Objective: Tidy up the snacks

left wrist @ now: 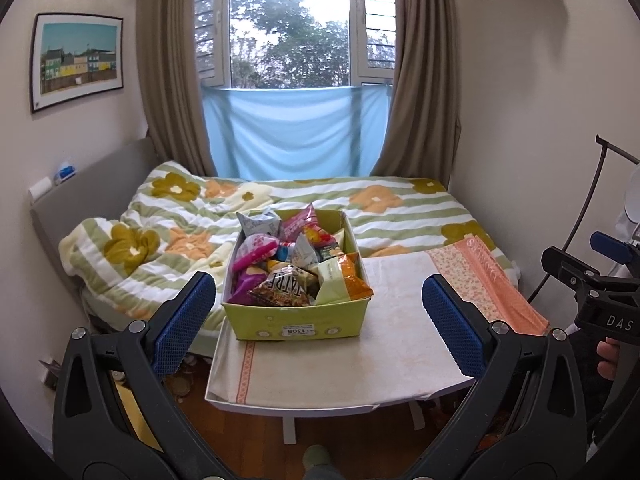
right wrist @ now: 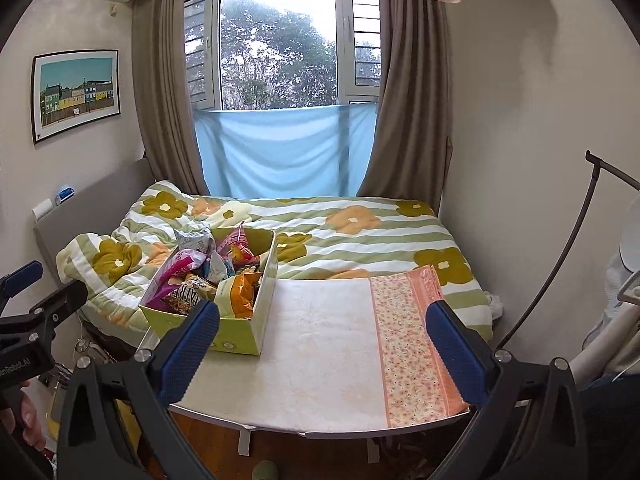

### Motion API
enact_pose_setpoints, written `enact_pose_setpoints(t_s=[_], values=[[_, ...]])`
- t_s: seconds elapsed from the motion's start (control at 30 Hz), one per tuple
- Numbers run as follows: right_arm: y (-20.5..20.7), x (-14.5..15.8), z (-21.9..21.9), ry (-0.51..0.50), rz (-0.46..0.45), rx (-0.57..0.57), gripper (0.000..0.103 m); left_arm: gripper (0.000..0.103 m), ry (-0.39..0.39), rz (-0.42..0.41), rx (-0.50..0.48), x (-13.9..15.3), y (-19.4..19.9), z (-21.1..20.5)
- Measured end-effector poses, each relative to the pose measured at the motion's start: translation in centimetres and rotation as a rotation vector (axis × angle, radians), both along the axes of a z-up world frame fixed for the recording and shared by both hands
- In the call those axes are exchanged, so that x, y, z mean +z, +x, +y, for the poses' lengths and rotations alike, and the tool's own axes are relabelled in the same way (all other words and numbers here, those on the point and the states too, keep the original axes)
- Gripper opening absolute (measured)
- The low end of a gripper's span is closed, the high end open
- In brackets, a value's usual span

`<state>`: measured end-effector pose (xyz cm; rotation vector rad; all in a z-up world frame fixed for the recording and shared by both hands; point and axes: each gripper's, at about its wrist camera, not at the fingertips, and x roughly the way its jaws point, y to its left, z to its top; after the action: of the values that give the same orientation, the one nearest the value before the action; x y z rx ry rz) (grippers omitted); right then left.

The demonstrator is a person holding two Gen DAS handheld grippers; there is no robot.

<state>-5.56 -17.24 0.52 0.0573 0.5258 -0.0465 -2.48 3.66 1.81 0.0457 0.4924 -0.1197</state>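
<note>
A yellow-green cardboard box point(left wrist: 298, 322) full of mixed snack bags point(left wrist: 292, 264) stands on the left part of a small cloth-covered table point(left wrist: 360, 360). It also shows in the right wrist view point(right wrist: 240, 334), with snack bags point(right wrist: 212, 272) heaped inside. My left gripper point(left wrist: 320, 320) is open and empty, held back from the table's near edge, facing the box. My right gripper point(right wrist: 324, 344) is open and empty, facing the bare right half of the table point(right wrist: 328, 360). The right gripper also shows at the far right of the left wrist view point(left wrist: 592, 280).
A bed with a flowered striped quilt point(left wrist: 400, 208) lies behind the table, under a curtained window. An orange floral cloth point(right wrist: 412, 344) covers the table's right strip. A black stand point(right wrist: 576, 240) leans at the right wall. Wooden floor and clutter lie below left.
</note>
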Motion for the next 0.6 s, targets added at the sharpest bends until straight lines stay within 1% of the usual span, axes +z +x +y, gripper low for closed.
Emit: enact_pose_setpoints(t_s=[0.6], values=[[-0.02, 0.13, -0.74, 0.004, 0.002, -0.012, 0.103, 0.103, -0.008, 0.001, 0.008, -0.25, -0.12, -0.38]])
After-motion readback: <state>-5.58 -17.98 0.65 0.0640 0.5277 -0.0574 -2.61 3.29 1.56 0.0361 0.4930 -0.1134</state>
